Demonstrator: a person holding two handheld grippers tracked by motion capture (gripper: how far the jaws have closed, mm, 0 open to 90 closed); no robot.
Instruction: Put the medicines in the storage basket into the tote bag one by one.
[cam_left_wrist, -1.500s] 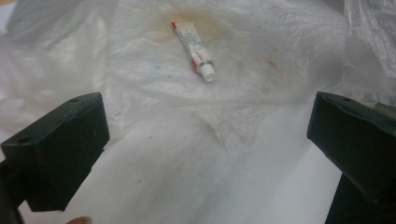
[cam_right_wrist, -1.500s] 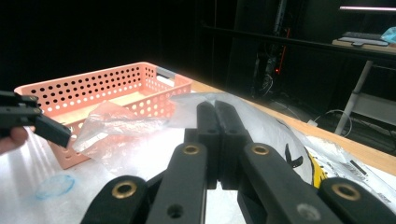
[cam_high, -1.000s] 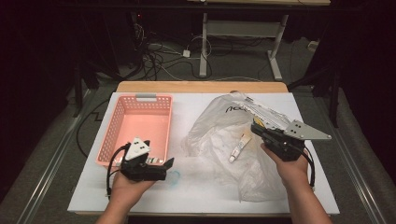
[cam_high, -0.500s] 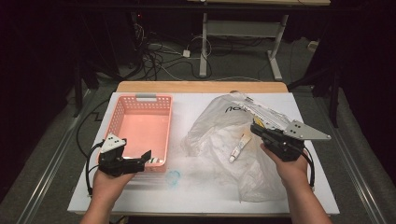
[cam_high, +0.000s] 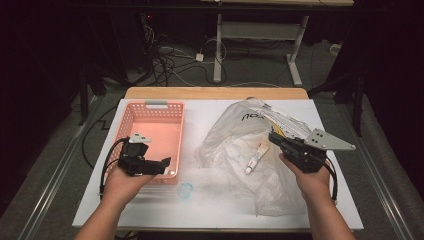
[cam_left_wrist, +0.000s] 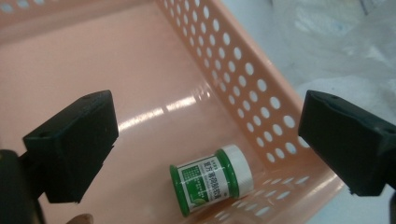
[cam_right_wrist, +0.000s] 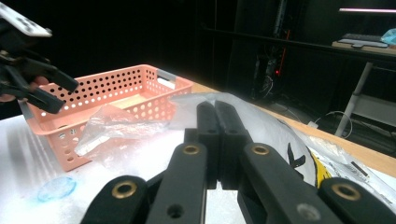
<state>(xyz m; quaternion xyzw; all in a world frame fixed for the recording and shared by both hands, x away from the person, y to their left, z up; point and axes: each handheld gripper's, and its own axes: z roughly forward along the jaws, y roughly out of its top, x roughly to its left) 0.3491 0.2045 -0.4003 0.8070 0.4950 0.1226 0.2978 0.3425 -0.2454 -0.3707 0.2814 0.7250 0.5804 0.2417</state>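
High view puts the left hand-held gripper (cam_high: 165, 164) over the near right corner of a pink basket (cam_high: 131, 120), held in the person's left hand (cam_high: 120, 182) at the near left part of the surface (cam_high: 200, 212). Its jaws stand wide apart with nothing between the pads. In the left gripper view the same two black jaws frame the inside of the basket, and below them a small green jar (cam_left_wrist: 211, 179) with a white cap lies on its side on the basket floor, close to the perforated wall at that corner. The jar touches neither jaw.

The right hand-held gripper (cam_high: 272, 136) sits toward the right edge of the surface, gripped by the right hand (cam_high: 312, 182), with its grey three-cornered plate on top. Right gripper view shows its jaws pressed flat together, and no object can be seen between them. They point across a crumpled clear plastic bag (cam_high: 235, 135) that spreads over the middle and right of the surface. A small white tube (cam_high: 255, 157) lies on the bag just left of that gripper's tips. A faint blue ring (cam_high: 186, 190) rests on the surface between the basket's near edge and the bag. Beyond the far edge, a strip of wooden board (cam_high: 215, 93) shows, with cables on the floor behind.
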